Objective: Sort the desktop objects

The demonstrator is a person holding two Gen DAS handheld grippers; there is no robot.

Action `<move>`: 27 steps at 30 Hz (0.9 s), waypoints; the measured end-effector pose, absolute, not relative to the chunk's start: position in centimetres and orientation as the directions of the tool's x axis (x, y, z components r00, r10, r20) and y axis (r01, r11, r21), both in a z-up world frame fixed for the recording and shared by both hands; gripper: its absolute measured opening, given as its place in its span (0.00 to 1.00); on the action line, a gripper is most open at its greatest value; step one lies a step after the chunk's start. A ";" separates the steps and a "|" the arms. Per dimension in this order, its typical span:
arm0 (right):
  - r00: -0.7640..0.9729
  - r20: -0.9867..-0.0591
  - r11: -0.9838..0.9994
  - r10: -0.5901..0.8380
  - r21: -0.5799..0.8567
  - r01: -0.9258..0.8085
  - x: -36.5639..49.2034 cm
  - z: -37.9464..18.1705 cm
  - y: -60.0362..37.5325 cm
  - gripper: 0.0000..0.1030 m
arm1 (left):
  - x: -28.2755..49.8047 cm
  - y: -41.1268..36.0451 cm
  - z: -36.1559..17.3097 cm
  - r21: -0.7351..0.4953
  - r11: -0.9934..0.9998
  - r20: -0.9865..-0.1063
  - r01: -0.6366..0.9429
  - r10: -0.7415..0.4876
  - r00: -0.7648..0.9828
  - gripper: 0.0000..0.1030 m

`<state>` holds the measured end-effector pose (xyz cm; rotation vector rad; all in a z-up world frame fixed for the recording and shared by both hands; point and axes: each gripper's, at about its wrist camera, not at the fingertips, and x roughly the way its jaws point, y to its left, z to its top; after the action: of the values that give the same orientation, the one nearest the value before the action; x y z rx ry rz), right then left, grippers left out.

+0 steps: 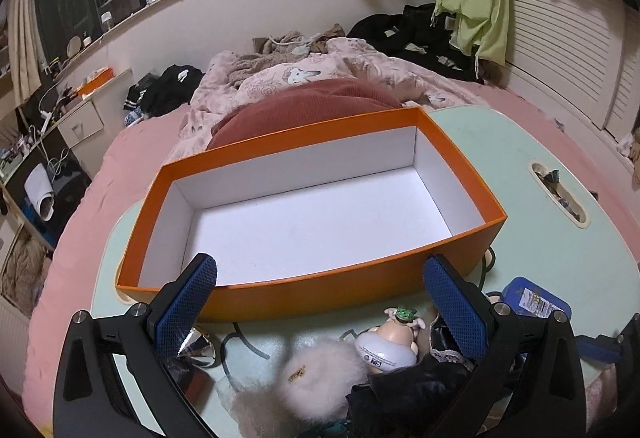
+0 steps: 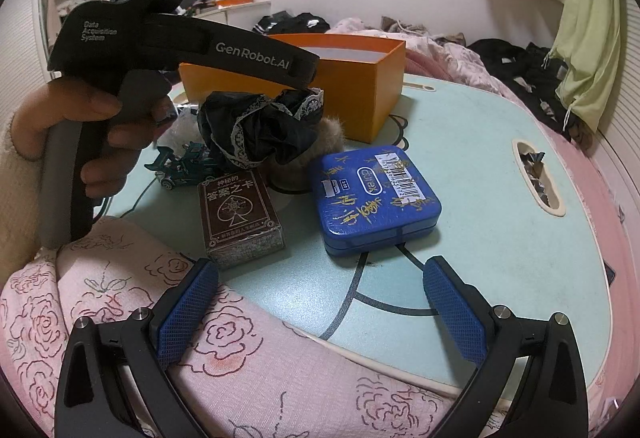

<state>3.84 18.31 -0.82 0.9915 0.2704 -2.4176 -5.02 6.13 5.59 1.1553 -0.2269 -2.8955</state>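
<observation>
Left tool (image 2: 308, 87), gripped in a hand (image 2: 100, 133), tips down over the pile in front of the orange box (image 1: 304, 205) on the table (image 2: 460, 141), fingers spread wide around a black lacy scrunchie (image 2: 256, 125). Right tool (image 2: 320, 302) hovers low, also wide apart, nothing in it.

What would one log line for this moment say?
left hand-held gripper: open, over black lace scrunchie | right hand-held gripper: open, empty | orange box: empty
</observation>
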 end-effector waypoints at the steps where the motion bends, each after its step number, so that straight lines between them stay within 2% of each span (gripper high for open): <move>1: -0.604 -0.700 -0.851 -0.380 0.008 0.526 3.8 -0.8 18.3 1.00 | -5.1 6.2 5.5 0.140 -0.989 -0.684 -0.040 -0.068 -0.726 1.00; 5: -0.604 -0.700 -0.851 -0.380 0.008 0.526 3.8 -0.9 18.3 1.00 | -5.1 6.3 5.7 0.136 -0.990 -0.687 -0.042 -0.063 -0.724 1.00; 11: -0.605 -0.699 -0.851 -0.381 0.009 0.525 3.8 -0.9 18.3 1.00 | -0.2 4.1 8.4 -0.027 -0.992 -0.642 -0.121 0.110 -0.759 1.00; 15: -0.605 -0.700 -0.851 -0.381 0.009 0.525 3.8 -0.9 18.3 1.00 | 3.4 1.2 7.7 -0.126 -0.980 -0.647 -0.153 0.198 -0.736 1.00; 20: -0.605 -0.700 -0.851 -0.380 0.008 0.526 3.8 -1.0 18.3 1.00 | 6.9 -2.1 5.0 -0.146 -0.986 -0.675 -0.084 0.162 -0.720 1.00; 23: -0.605 -0.699 -0.851 -0.381 0.009 0.525 3.8 -1.0 18.2 1.00 | 7.3 -3.2 3.7 -0.195 -0.976 -0.689 -0.097 0.207 -0.695 1.00; 27: -0.605 -0.699 -0.851 -0.381 0.009 0.525 3.8 -1.0 18.3 1.00 | 6.9 -2.8 1.6 -0.102 -0.992 -0.743 -0.075 0.126 -0.657 1.00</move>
<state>3.77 18.29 -0.99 0.9898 0.2697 -2.4186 6.92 -2.80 1.57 1.3367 0.1018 -2.9628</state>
